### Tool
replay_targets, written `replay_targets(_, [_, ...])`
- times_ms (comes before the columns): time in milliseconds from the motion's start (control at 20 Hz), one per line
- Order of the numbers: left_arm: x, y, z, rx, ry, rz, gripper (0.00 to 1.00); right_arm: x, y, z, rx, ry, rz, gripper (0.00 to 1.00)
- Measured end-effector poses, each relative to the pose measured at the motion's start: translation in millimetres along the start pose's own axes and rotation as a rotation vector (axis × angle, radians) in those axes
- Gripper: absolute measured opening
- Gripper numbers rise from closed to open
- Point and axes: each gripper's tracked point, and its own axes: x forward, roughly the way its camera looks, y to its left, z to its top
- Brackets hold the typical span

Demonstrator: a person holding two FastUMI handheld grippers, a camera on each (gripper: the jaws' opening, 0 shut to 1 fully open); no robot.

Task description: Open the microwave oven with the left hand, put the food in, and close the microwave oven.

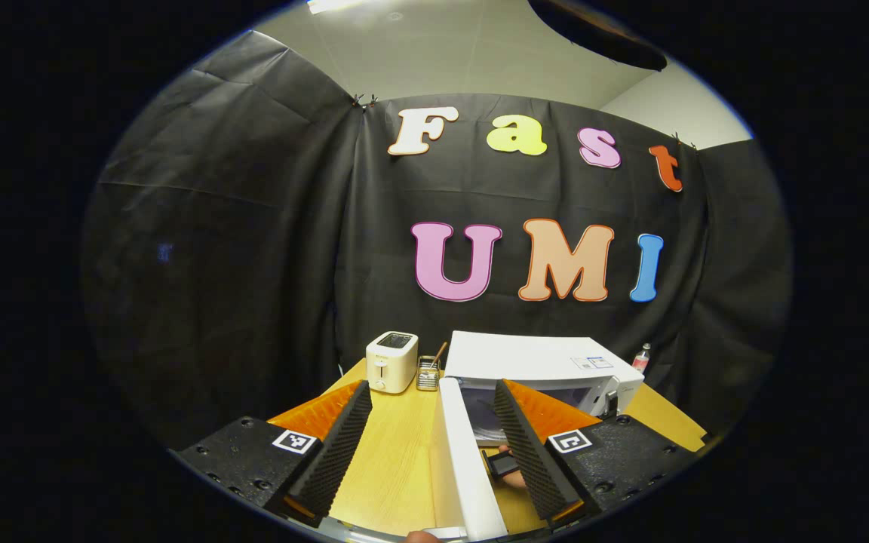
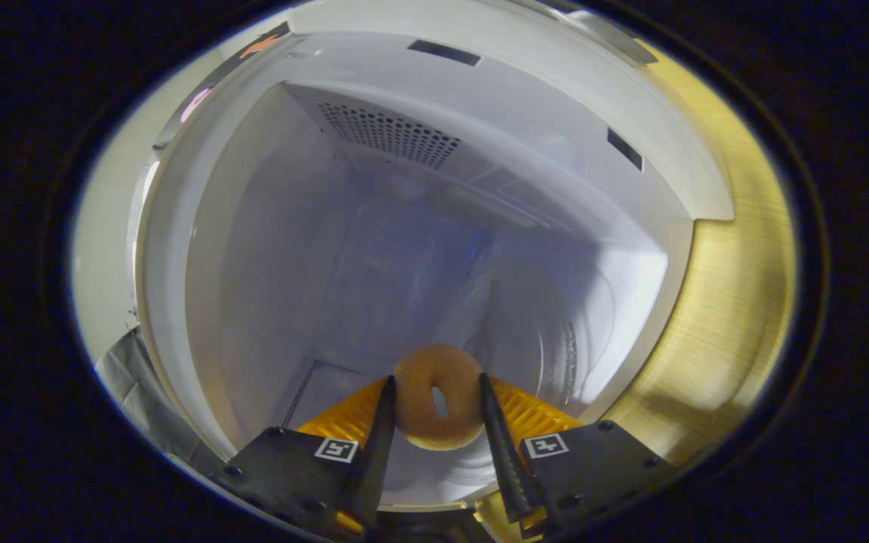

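Microwave cavity [image 2: 404, 249] behind gripped doughnut [image 2: 438, 407]

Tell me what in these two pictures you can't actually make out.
- Left gripper view: the white microwave's inside, hidden by its open white door and a finger of the left gripper.
- Left gripper view: the small metal holder's contents, too small.
- Right gripper view: whether the round brown bagel, held by the right gripper, touches the oven floor.
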Motion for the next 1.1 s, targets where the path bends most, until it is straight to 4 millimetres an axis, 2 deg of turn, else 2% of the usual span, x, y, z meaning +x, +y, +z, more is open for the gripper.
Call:
replay_targets(150, [1.7,-2.2,-3.7,-0.006,0.01,-0.002,0.94,2.3,0.6,0.0,0.01,0.0,-0.004,0.65])
replay_targets(200, [3.3,-2.9,-3.0,-0.008,0.011,-0.005,0.95,2.4,1.0,1.9,0.01,-0.002,-0.007,0.58])
replay_targets(250, [4.7,-3.8,-2.1,-0.009,0.01,-0.009,0.95,2.8,2.3,4.3,0.002,-0.011,-0.008,0.58])
replay_targets(300, [6.4,-5.0,-2.2,-0.009,0.009,-0.012,0.95,2.7,0.9,5.2,-0.006,-0.016,-0.01,0.63])
replay_targets(450, [8.2,-7.5,-0.4,-0.005,0.006,-0.019,0.96,-0.8,2.3,6.6,-0.003,-0.009,-0.02,0.67])
replay_targets(500, [9.6,-8.0,-1.9,-0.004,0.009,-0.02,0.96,-0.1,1.8,7.8,-0.018,-0.017,-0.028,0.75])
replay_targets(550, [10.2,-8.0,-2.6,-0.004,0.012,-0.02,0.96,-0.5,0.4,10.7,-0.036,-0.023,-0.038,0.72])
replay_targets(850, [7.9,-10.3,-3.4,-0.006,0.02,-0.018,0.96,-4.3,-4.7,9.5,-0.195,0.004,-0.071,0.76])
replay_targets(950, [7.9,-11.9,-2.9,-0.007,0.019,-0.018,0.96,-6.4,1.1,10.6,-0.26,0.001,-0.061,0.87])
replay_targets(1050, [5.3,-13.0,-2.7,-0.003,0.02,-0.022,0.96,-9.1,0.7,9.7,-0.279,0.009,-0.064,0.84])
replay_targets(1100, [5.5,-13.7,-2.7,-0.001,0.018,-0.023,0.96,-9.4,0.9,9.8,-0.279,0.015,-0.064,0.95])
